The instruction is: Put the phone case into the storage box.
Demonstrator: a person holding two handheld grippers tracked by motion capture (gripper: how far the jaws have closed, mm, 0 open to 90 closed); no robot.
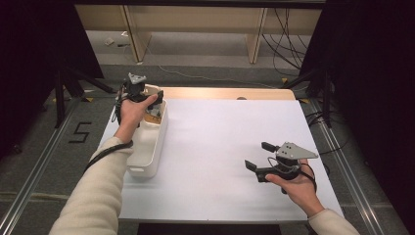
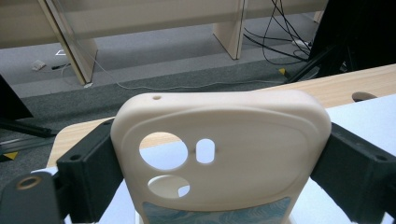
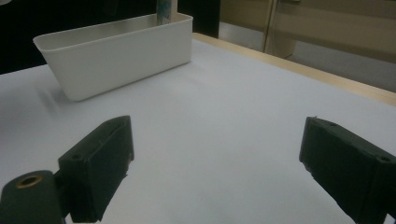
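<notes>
Here, the worktop (image 1: 220, 147) is seen from the high view as the largest thing, covered with a white sheet, with a strip of bare wood left along its far edge. On its left side a long white bin (image 1: 151, 147) is placed, with its long side running away from the person; in the right gripper view the same bin (image 3: 116, 51) is seen far off at the upper left. At the far end of this bin the left hand-held gripper (image 1: 136, 90) is held over the rim, pointing down. In the left gripper view a cream phone case (image 2: 219, 149) is found between the two black jaws, standing upright with its camera holes to the left, and both jaws are pressed against its two side edges, so the case is gripped across its width. A blue patterned part is seen at the lower edge of the case; what it is cannot be told. The case is thus located above the far end of the bin. The right hand-held gripper (image 1: 258, 156) is held over the right part of the worktop, well apart from the bin, pointing to the left. Its jaws are spread wide, and nothing is held between them.
</notes>
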